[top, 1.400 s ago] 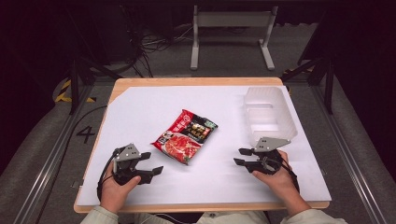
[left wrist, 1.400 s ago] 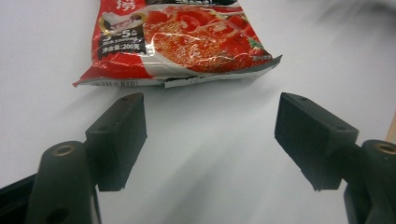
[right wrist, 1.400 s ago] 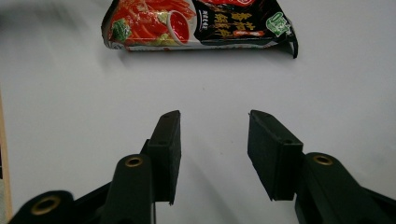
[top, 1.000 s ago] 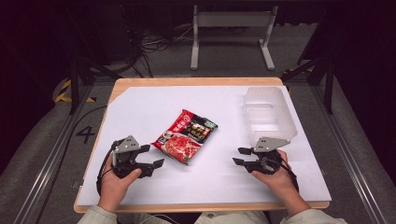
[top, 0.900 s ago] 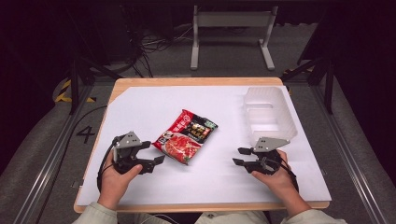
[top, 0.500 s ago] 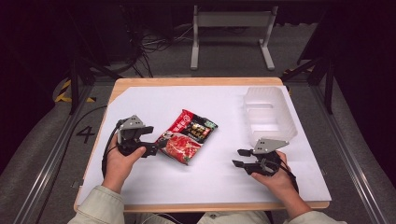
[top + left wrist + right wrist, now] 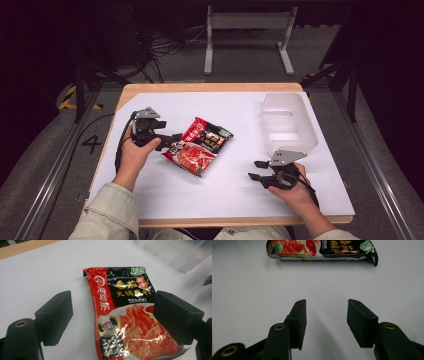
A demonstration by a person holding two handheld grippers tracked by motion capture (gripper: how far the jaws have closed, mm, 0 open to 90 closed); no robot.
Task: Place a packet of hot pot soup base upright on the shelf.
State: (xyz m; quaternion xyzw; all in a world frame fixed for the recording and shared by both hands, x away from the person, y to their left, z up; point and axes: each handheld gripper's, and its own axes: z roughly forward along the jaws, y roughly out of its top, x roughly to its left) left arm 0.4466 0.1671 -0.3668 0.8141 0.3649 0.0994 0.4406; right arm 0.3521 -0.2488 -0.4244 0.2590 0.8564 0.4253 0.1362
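Straddling the sauce packet [image 7: 125, 320] with left gripper [image 7: 167, 139], fingers spread either side of its 9 o'clock edge, likely lining up a pinch. Packet lies flat mid-surface [image 7: 225, 195]; right gripper [image 7: 258, 171] rests at 5 o'clock, fingers spread, empty, bin [image 7: 289, 125] at 2 o'clock.

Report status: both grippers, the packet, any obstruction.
Left gripper open, jaws straddling the red sauce packet. Right gripper open, empty, on white mat. Clear bin nearby, not blocking.

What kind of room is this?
Probably a lab or test room: a white-covered table on a dark floor, loose cables behind, and a person holding a tool with its own camera.
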